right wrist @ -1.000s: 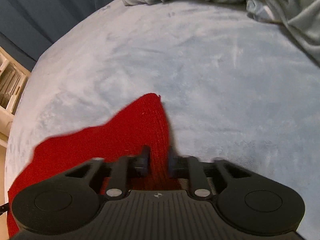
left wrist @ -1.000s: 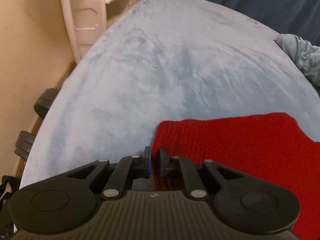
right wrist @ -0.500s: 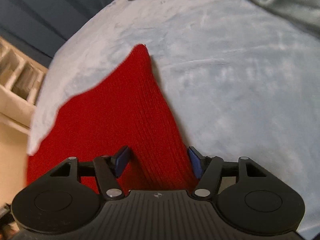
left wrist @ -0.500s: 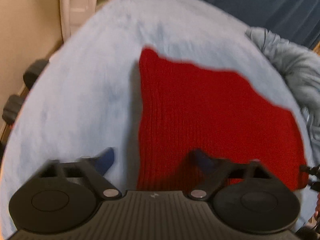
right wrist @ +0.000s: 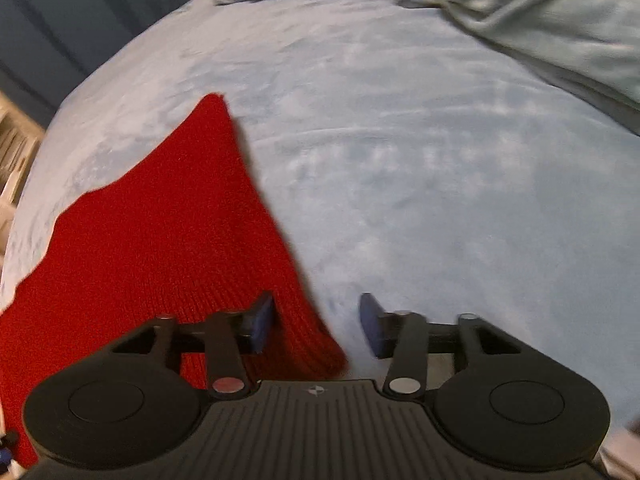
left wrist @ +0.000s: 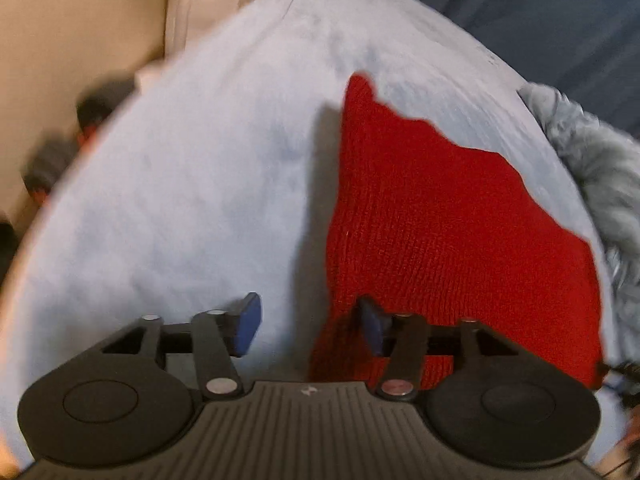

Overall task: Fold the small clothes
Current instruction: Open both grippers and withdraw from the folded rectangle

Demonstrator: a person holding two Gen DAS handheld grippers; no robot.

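A red knitted garment (left wrist: 432, 232) lies flat on the pale blue bed cover (left wrist: 192, 184). My left gripper (left wrist: 308, 326) hangs over the garment's near left corner with its jaws opening; the cloth edge lies between them and the blue pads do not press on it. In the right wrist view the same red garment (right wrist: 160, 240) spreads to the left. There my right gripper (right wrist: 318, 324) straddles the near right corner, jaws closing a little, pads clear of the cloth.
A rumpled grey-blue blanket (right wrist: 520, 12) lies along the far side of the bed, with its fuzzy edge (left wrist: 592, 176) right of the garment. Dark curtains (left wrist: 540, 12) hang behind. A beige wall and white shelf (left wrist: 188, 4) stand at the left edge.
Both grippers were shut on the garment's corners a second ago; they have let go and drawn back toward me. The red garment now lies spread out ahead of them.
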